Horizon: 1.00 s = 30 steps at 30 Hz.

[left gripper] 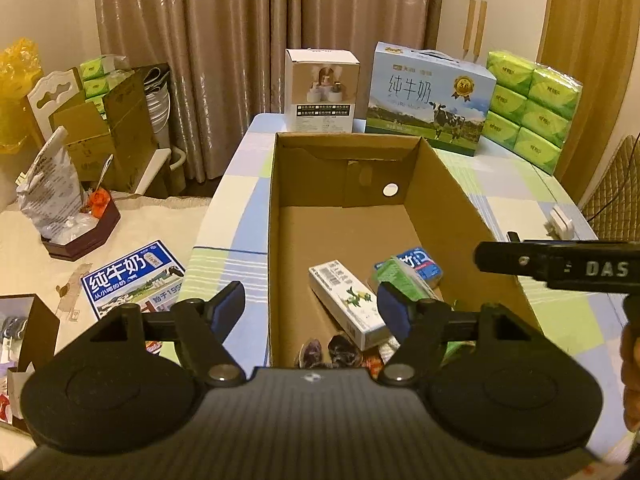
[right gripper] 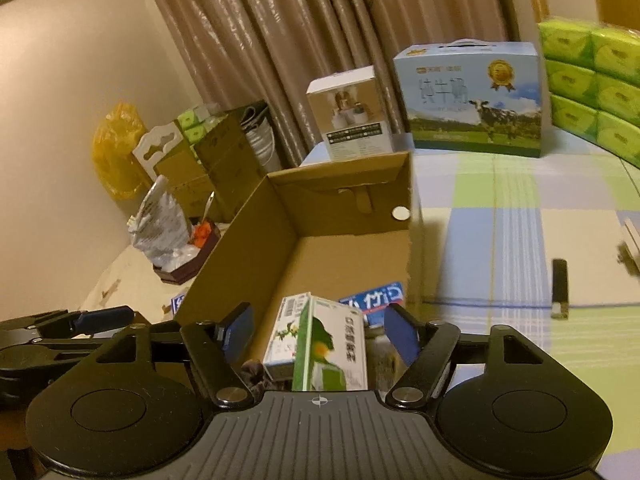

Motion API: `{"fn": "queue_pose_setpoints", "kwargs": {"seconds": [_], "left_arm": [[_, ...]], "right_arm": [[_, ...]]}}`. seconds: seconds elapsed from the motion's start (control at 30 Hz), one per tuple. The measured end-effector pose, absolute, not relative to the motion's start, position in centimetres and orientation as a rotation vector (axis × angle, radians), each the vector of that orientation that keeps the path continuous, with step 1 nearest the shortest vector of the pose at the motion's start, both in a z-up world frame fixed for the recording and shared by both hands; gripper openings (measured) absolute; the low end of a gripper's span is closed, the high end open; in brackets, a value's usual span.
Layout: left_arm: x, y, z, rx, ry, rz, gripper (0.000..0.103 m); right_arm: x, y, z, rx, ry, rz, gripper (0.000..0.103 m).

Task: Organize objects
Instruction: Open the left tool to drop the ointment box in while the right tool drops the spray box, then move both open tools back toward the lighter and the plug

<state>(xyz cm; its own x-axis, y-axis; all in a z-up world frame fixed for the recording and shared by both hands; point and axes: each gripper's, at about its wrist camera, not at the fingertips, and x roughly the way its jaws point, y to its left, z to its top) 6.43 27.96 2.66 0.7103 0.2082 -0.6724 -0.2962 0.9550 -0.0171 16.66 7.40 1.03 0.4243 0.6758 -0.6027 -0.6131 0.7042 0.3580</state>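
Note:
An open cardboard box (left gripper: pixel 280 184) stands on the checked table; it also shows in the right wrist view (right gripper: pixel 256 232). Inside lie a white carton (left gripper: pixel 346 300), a green carton (left gripper: pixel 400 278), a blue packet (left gripper: pixel 422 266) and small dark snack packets (left gripper: pixel 340 350). My left gripper (left gripper: pixel 310 306) is open and empty above the box's near left wall. My right gripper (right gripper: pixel 318 330) is open above the box's near end, with the green carton (right gripper: pixel 332 348) between its fingers but not touched. The white carton (right gripper: pixel 286 336) and blue packet (right gripper: pixel 374 300) lie beside it.
At the table's back stand a white product box (left gripper: pixel 320 90), a milk case (left gripper: pixel 430 96) and green tissue packs (left gripper: pixel 528 104). A black stick (right gripper: pixel 559 288) lies on the table to the right. Cartons, bags and a leaflet (left gripper: pixel 132 276) clutter the floor at left.

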Motion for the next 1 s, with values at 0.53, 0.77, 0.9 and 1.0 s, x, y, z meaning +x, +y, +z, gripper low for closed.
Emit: {"fn": "queue_pose_setpoints", "kwargs": {"seconds": [0.53,0.77,0.9,1.0], "left_arm": [[2.2,22.2,4.6,-0.136,0.706,0.256,0.085],[0.8,19.4,6.0,-0.122,0.676,0.243,0.096],[0.3,17.8,6.4,-0.116,0.666,0.228,0.101],[-0.1,16.8,6.5,-0.115,0.66,0.22,0.102]], "right_arm": [[10.6,-1.9,3.0,-0.003,0.741,0.711,0.1],[9.2,-5.5,4.0,0.0,0.713,0.659,0.101],[8.9,-7.1,4.5,0.011,0.706,0.635,0.101],[8.8,-8.3,4.7,0.021,0.708,0.617,0.101]]}}
